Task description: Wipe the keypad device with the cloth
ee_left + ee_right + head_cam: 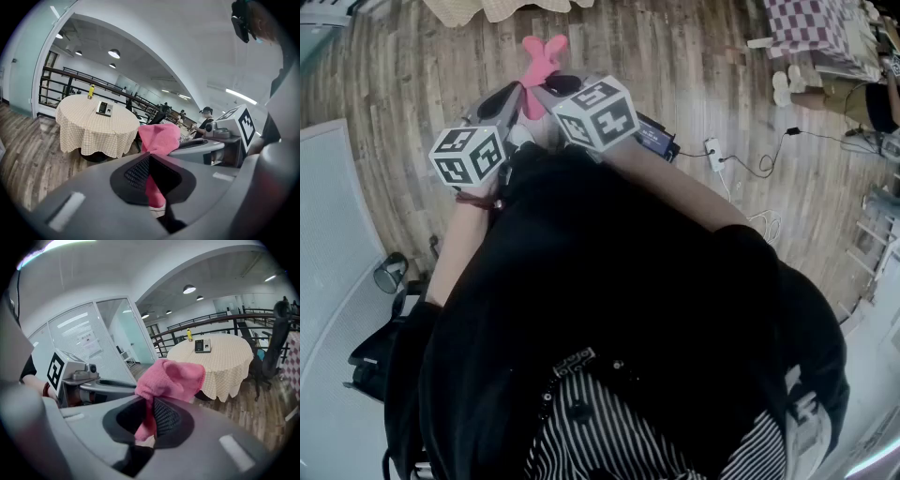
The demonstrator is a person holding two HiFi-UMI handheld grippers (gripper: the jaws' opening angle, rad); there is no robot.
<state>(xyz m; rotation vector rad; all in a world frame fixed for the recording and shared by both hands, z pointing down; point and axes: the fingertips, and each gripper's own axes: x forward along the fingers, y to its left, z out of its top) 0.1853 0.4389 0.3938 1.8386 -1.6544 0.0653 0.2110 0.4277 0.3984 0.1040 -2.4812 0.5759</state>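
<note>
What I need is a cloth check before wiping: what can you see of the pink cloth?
The cloth is pink, soft, fuzzy-looking and bunched. The left gripper and right gripper each have jaws shut on pink fabric; two ends stick out ahead and cross. It is held in the air, far from the keypad device.

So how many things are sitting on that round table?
2: the keypad device near the middle of the round table, and a yellow bottle behind it toward the far edge. The pink cloth covers a bit of the near edge.
</note>
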